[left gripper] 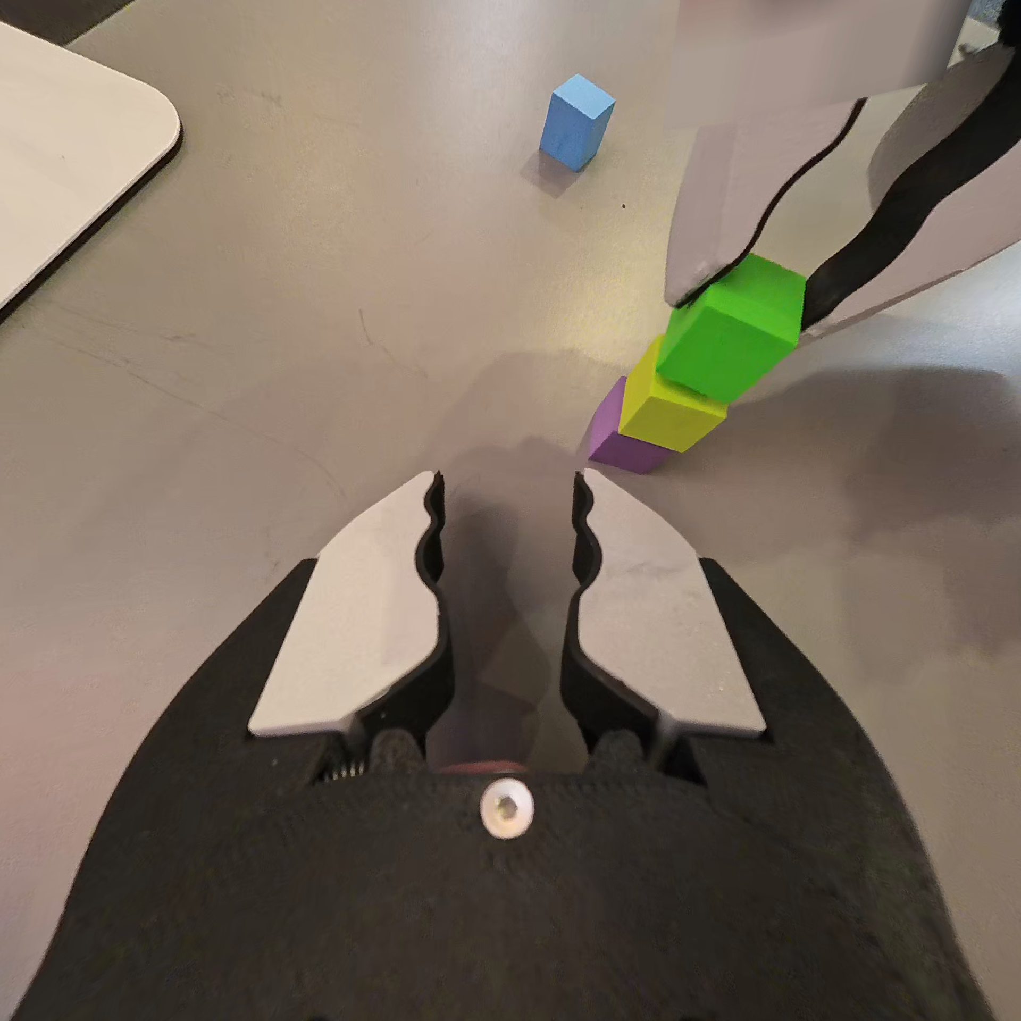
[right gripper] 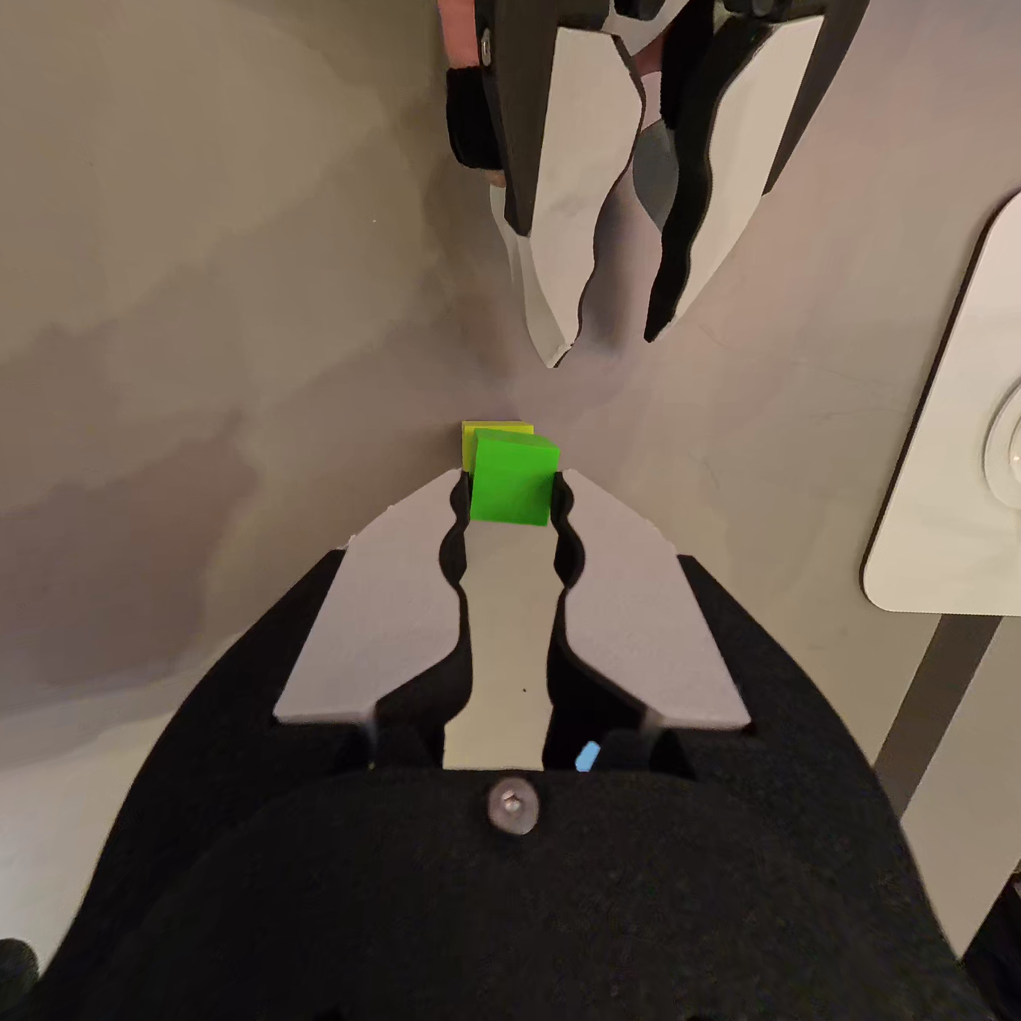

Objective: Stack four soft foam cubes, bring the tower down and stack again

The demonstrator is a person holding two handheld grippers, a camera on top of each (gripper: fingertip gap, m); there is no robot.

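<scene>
Altogether four cubes: green (left gripper: pixel 729 326), yellow (left gripper: pixel 668 414), purple (left gripper: pixel 619 436), blue (left gripper: pixel 577 121).

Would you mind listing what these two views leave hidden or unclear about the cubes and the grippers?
- Purple cube: the right wrist view misses it, hidden under the green cube and yellow cube.
- Blue cube: in the right wrist view only a sliver shows behind the right gripper.
- Whether the green cube rests flat on the yellow cube: the contact is hidden in both views.
- White tray: cut off by the left wrist view's edge.
</scene>
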